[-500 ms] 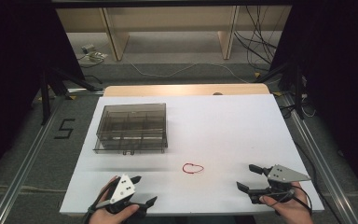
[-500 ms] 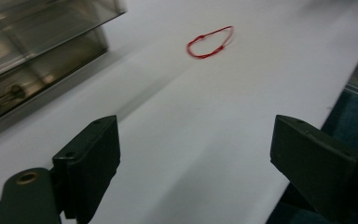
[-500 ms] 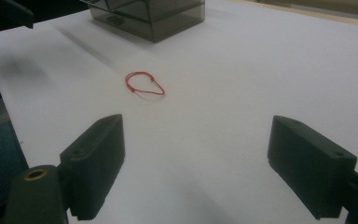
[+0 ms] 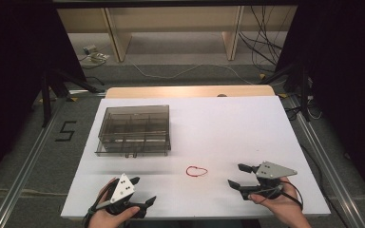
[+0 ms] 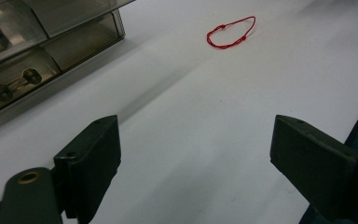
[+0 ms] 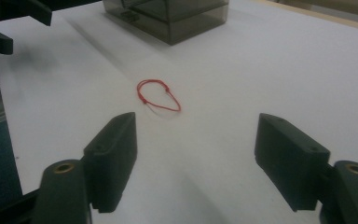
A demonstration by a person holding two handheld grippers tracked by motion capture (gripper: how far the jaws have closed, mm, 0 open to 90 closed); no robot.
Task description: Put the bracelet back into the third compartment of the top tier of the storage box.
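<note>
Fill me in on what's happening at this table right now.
A person holds a gripper in each hand at the near edge of a white table. The left gripper and the right gripper are both open and hold nothing. A red string loop lies flat on the table between them, untouched. A smoky clear compartment box sits farther back on the left, lid closed.

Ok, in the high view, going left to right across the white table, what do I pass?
Left tool at the near edge → smoky clear compartment box, farther back → red string loop lying alone on the table → right tool at the near right, jaws apart and aimed toward the loop.
</note>
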